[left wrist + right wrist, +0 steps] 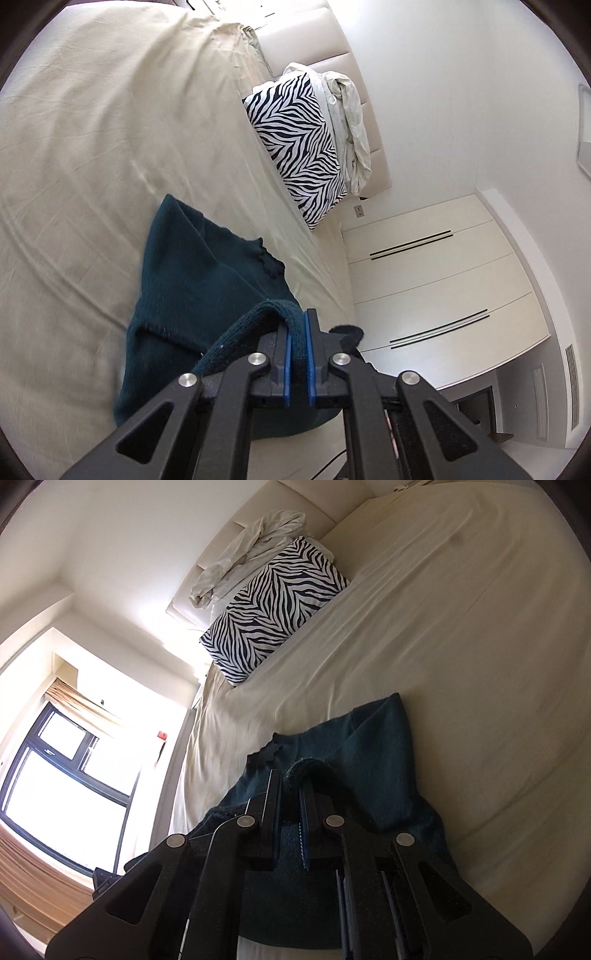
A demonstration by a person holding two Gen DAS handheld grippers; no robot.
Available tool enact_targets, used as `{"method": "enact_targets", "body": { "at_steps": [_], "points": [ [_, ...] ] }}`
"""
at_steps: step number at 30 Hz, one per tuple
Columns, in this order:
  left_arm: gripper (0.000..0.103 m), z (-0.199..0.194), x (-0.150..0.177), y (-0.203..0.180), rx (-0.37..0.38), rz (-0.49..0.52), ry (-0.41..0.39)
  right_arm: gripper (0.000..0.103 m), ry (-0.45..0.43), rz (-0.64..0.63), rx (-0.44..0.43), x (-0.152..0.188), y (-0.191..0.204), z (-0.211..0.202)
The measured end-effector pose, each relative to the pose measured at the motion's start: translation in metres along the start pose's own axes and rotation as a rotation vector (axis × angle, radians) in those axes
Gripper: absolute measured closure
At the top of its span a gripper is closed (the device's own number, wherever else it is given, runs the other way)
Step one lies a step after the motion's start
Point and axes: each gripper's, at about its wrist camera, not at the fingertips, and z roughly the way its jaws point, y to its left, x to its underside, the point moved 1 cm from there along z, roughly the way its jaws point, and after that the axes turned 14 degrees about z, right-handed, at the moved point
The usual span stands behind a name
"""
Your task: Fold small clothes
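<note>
A dark teal knit garment (192, 280) lies partly on a bed covered by a cream sheet (92, 147). My left gripper (298, 332) is shut on a thick ribbed edge of the garment and holds it lifted above the bed. In the right wrist view the same garment (373, 746) hangs down to the sheet (461, 646). My right gripper (291, 794) is shut on another ribbed edge of it. The part of the garment under both grippers is hidden.
A zebra-striped pillow (299, 147) (273, 609) lies at the head of the bed with crumpled white cloth (351, 122) (247, 550) against the padded headboard. White wardrobe doors (436, 280) stand beside the bed. A bright window (62, 768) is on the other side.
</note>
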Motion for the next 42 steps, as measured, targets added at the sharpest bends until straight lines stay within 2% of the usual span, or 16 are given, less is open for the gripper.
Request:
{"method": "enact_targets", "body": {
  "at_steps": [5,9,11,12,14,15,16,17,18,19,23,31,33,36,38,42],
  "points": [
    [0.096,0.044,-0.028,0.032,-0.061,-0.022,0.015,0.096,-0.016,0.041,0.071,-0.033,-0.013,0.055],
    [0.095,0.071,-0.036,0.06,-0.102,-0.054,0.019,0.096,-0.018,0.065,0.128,-0.047,-0.03,0.095],
    [0.092,0.085,-0.039,0.075,-0.132,-0.079,0.033,0.095,-0.014,0.096,0.152,-0.052,-0.043,0.113],
    [0.087,0.09,-0.039,0.083,-0.145,-0.095,0.039,0.095,-0.005,0.119,0.176,-0.054,-0.05,0.121],
    [0.043,0.091,-0.037,0.093,-0.158,-0.127,0.02,0.089,0.007,0.143,0.208,-0.053,-0.061,0.133],
    [0.036,0.086,-0.036,0.094,-0.162,-0.132,0.001,0.084,-0.004,0.139,0.212,-0.052,-0.063,0.134],
    [0.033,0.082,-0.035,0.093,-0.161,-0.126,-0.017,0.07,-0.024,0.124,0.207,-0.051,-0.062,0.132],
    [0.033,0.077,-0.036,0.091,-0.158,-0.116,-0.021,0.048,-0.042,0.109,0.211,-0.05,-0.061,0.129],
    [0.033,0.074,-0.035,0.089,-0.161,-0.109,-0.021,0.039,-0.065,0.096,0.219,-0.05,-0.059,0.125],
    [0.033,0.07,-0.034,0.087,-0.163,-0.101,-0.024,0.036,-0.081,0.084,0.218,-0.049,-0.058,0.119],
    [0.033,0.049,-0.02,0.073,-0.19,-0.039,-0.021,0.036,-0.083,0.04,0.205,-0.042,-0.051,0.091],
    [0.033,0.023,0.04,0.051,-0.287,0.116,0.043,0.041,-0.041,-0.176,0.324,0.018,-0.05,0.052],
    [0.033,0.021,0.054,0.051,-0.312,0.134,0.059,0.044,-0.03,-0.191,0.331,0.032,-0.055,0.045],
    [0.034,0.018,0.069,0.053,-0.356,0.152,0.078,0.045,-0.021,-0.193,0.341,0.048,-0.066,0.033],
    [0.038,0.018,0.074,0.054,-0.366,0.161,0.086,0.049,-0.008,-0.195,0.34,0.056,-0.071,0.028],
    [0.044,0.02,0.08,0.053,-0.388,0.195,0.098,0.05,0.005,-0.212,0.358,0.065,-0.077,0.024]
  ]
}}
